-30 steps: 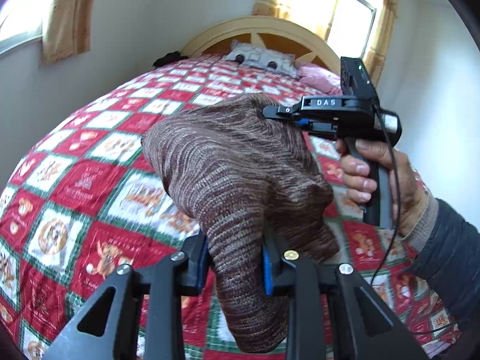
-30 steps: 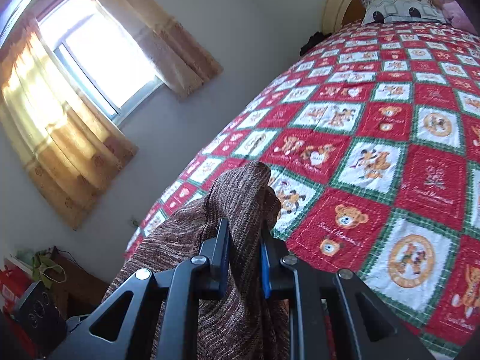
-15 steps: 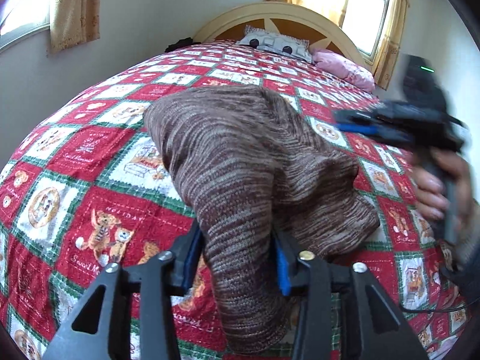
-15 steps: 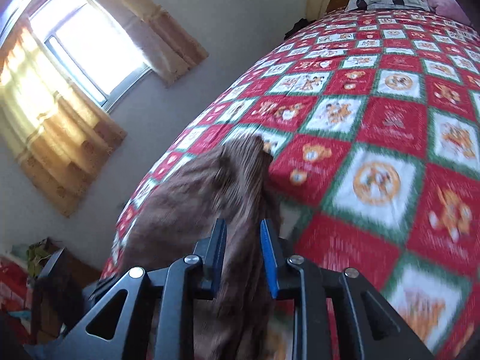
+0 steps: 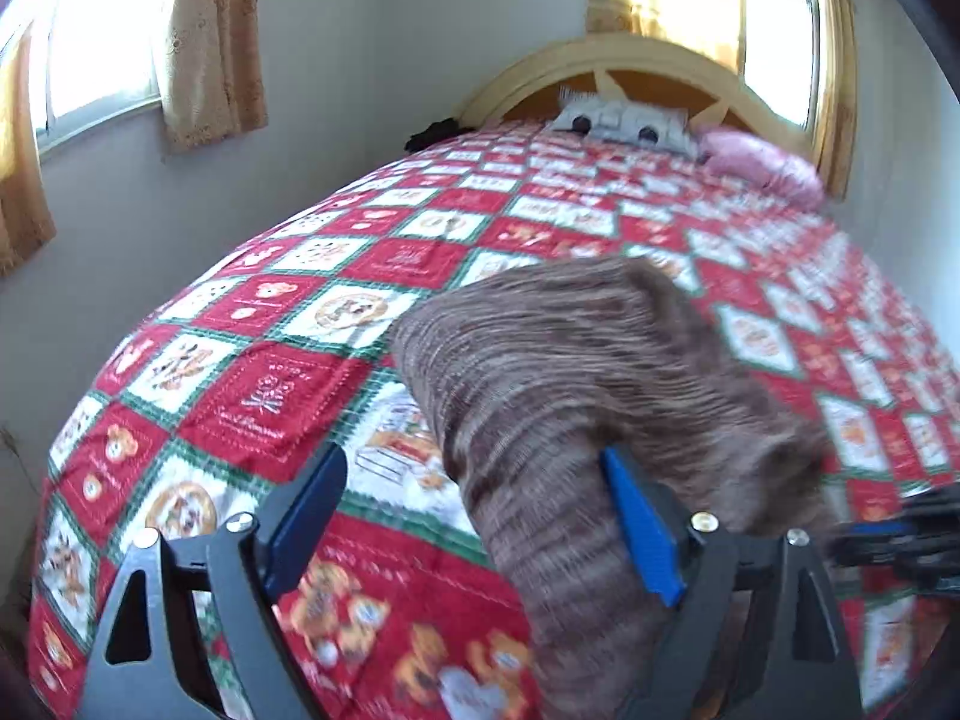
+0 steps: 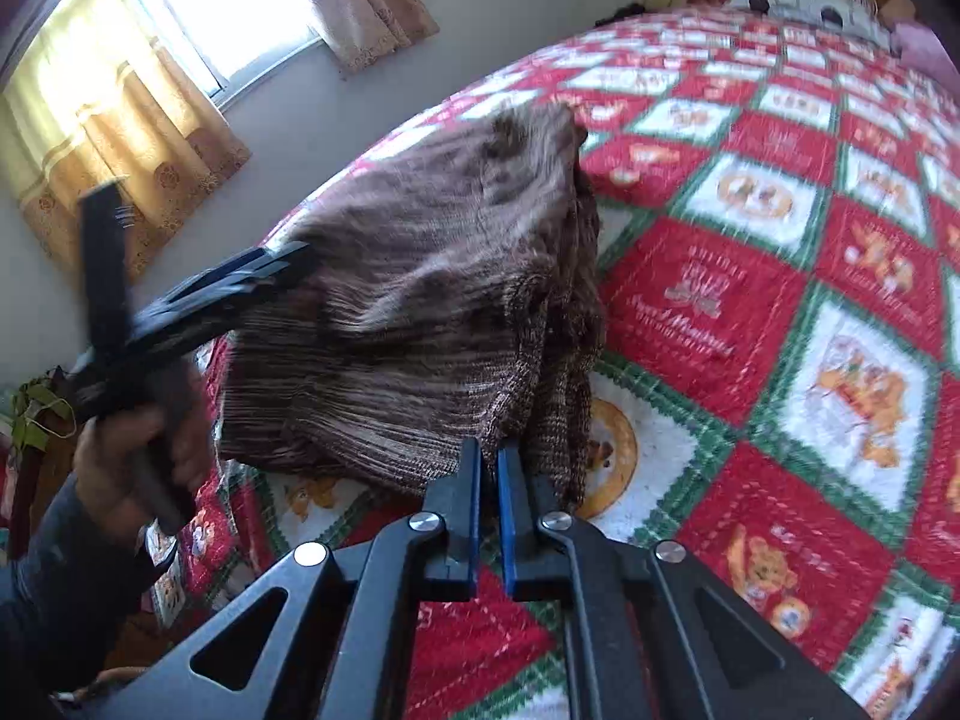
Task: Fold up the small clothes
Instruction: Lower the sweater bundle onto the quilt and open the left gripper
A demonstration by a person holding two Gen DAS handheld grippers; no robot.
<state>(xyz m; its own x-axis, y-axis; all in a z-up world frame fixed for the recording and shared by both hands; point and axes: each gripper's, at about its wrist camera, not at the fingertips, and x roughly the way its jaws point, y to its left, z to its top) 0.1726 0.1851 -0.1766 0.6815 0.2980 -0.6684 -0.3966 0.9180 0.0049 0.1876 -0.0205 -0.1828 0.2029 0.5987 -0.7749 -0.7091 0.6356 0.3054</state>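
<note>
Left fingers spread, brown knit draped between; right fingers pinch its edge.

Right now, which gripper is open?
The left gripper: its fingers are spread wide around the brown knit garment, while the right gripper is nearly shut.

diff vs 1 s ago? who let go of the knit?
Left claw has opened: its fingers were clamped on the brown knit garment and now stand wide apart, the cloth only draped against the right finger. Right claw released about half a second ago and has re-closed, nearly shut at the garment's edge; a real pinch is unclear. The garment dropped from mid-air onto the patchwork quilt. Quilt and pillows unchanged.
</note>
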